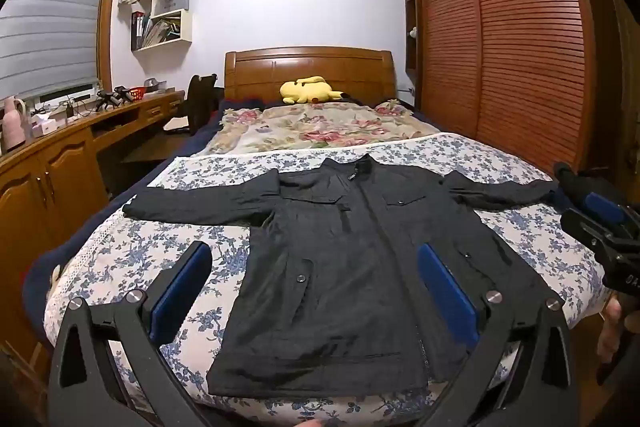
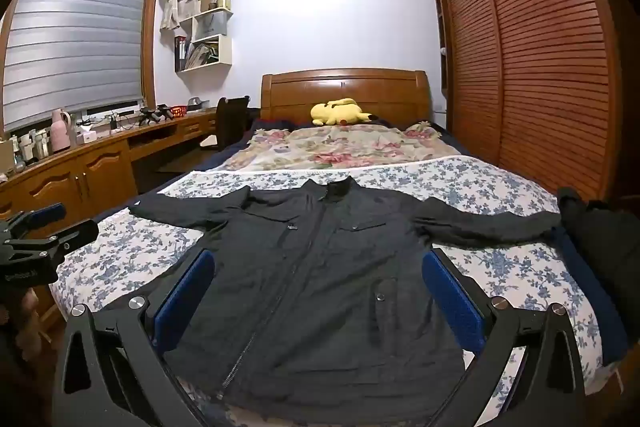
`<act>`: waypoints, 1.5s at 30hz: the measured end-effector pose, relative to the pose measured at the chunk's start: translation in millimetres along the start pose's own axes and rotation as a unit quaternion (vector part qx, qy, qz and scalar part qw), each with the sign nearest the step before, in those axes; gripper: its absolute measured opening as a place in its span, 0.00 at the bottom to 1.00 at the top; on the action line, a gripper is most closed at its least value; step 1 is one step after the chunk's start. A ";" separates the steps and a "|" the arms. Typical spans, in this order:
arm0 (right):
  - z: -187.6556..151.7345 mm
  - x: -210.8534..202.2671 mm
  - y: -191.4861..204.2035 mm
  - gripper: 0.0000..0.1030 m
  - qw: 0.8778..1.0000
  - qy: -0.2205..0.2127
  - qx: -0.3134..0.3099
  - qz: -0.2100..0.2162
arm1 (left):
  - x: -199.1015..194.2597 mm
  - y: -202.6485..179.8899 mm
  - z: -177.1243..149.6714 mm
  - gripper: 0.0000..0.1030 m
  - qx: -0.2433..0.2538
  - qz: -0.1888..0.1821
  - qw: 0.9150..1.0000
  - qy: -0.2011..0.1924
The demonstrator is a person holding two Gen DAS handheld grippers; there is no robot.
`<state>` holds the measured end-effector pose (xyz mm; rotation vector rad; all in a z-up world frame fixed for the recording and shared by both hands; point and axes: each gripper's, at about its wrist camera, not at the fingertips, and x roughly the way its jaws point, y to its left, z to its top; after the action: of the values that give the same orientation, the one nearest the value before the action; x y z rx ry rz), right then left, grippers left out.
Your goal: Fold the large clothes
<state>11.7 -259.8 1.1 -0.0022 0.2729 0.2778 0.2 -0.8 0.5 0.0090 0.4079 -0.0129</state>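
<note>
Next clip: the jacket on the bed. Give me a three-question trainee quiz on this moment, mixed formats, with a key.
1. True or false: the black jacket lies flat, sleeves spread, front zipped.
2. The left gripper is: A) open, holding nothing; B) shut on a sleeve; C) shut on the hem.
3. Fill in: the yellow plush toy lies by the wooden ____.

Key: 1 true; 2 A; 3 headboard. The right gripper is also open and empty.

Black jacket [image 2: 320, 267] flat on bed [image 2: 500, 187] w/ sleeves spread; right tongs [image 2: 318, 303] wide apart above hem.
</note>
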 end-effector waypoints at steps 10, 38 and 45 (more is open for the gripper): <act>1.2 -2.2 0.0 1.00 1.000 -0.004 0.001 0.002 | 2.5 0.2 3.9 1.00 -0.011 0.016 1.000 -0.001; -0.2 -1.8 -0.1 1.00 1.000 -0.003 0.005 0.005 | -4.2 4.3 -4.1 1.00 -0.012 0.005 1.000 -0.012; 0.0 -1.3 0.5 1.00 1.000 -0.003 0.006 0.006 | -4.9 3.3 -4.3 1.00 -0.011 0.006 1.000 -0.013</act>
<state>10.4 -259.7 1.5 0.0115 0.2694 0.2873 -6.0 2.6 -1.5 -0.0105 0.3819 0.0027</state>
